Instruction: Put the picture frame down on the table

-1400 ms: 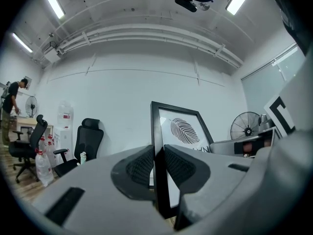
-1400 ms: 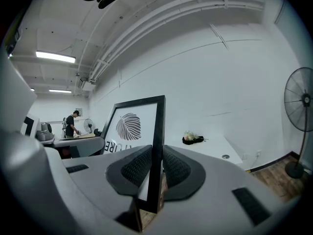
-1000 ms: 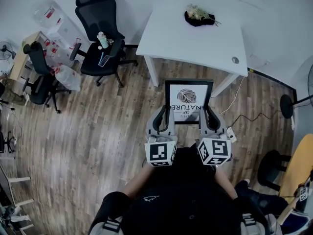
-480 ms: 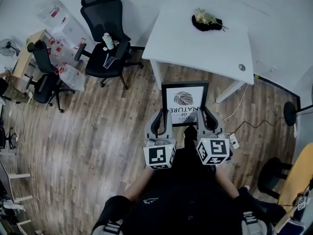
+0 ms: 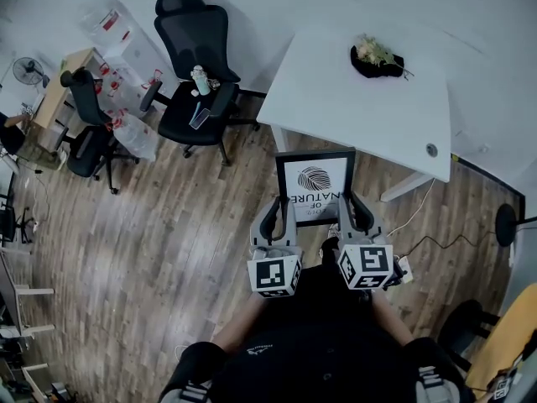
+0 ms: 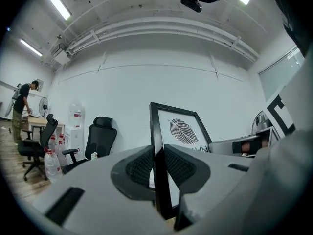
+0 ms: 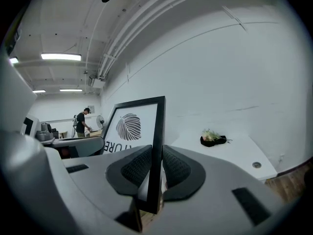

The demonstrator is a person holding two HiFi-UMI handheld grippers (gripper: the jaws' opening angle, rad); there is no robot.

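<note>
A black picture frame (image 5: 316, 188) with a leaf print and lettering is held off the floor between both grippers, in front of the white table (image 5: 361, 91). My left gripper (image 5: 278, 217) is shut on the frame's left side bar (image 6: 157, 151), and my right gripper (image 5: 351, 214) is shut on its right side bar (image 7: 156, 146). In the head view the frame's far edge reaches the table's near edge. The picture frame (image 7: 132, 126) stands upright in both gripper views.
A dark dish with flowers (image 5: 377, 59) sits at the table's far right, also seen as the dish (image 7: 213, 139). A black office chair (image 5: 197, 99) stands left of the table, another chair (image 5: 88, 133) further left. A person (image 6: 22, 109) stands at a far desk. A cable (image 5: 428, 238) lies on the wood floor.
The person has stepped toward the table with the frame held in both grippers; the table and chairs now lie lower and nearer in the head view. Both grips are unchanged.
</note>
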